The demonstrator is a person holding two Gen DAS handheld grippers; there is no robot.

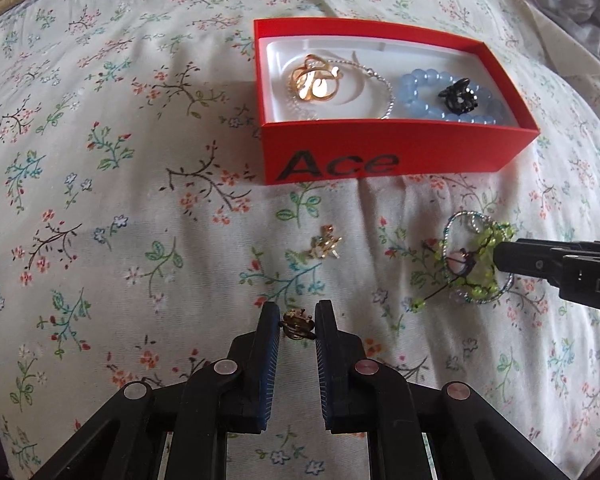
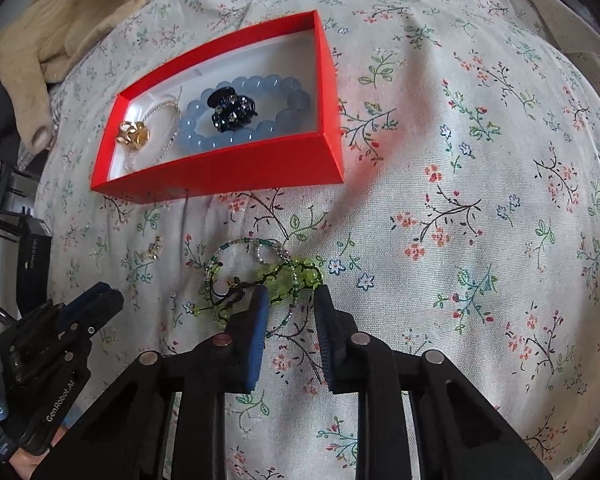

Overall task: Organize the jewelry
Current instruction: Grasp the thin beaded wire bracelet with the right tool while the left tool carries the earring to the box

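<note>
- Holding a tiny gold earring [image 1: 298,323] between its pads, the left claw [image 1: 298,326] should carry it slowly, squeezing gently, to the red box [image 1: 396,152] ahead.
- The earring is small, shiny and knobbly; its twin [image 1: 326,245] lies just ahead on the flowery sheet [image 1: 100,200].
- The right claw [image 2: 290,300] is wide open around a green bead bracelet [image 2: 284,276] at its tips.
- A blue bead bracelet [image 1: 440,94] is already in the box.

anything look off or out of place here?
Nothing damaged. Two pieces lie loose on the bedsheet outside the red box: a small gold earring and a tangled green bead bracelet. The left gripper pinches another gold earring.
</note>
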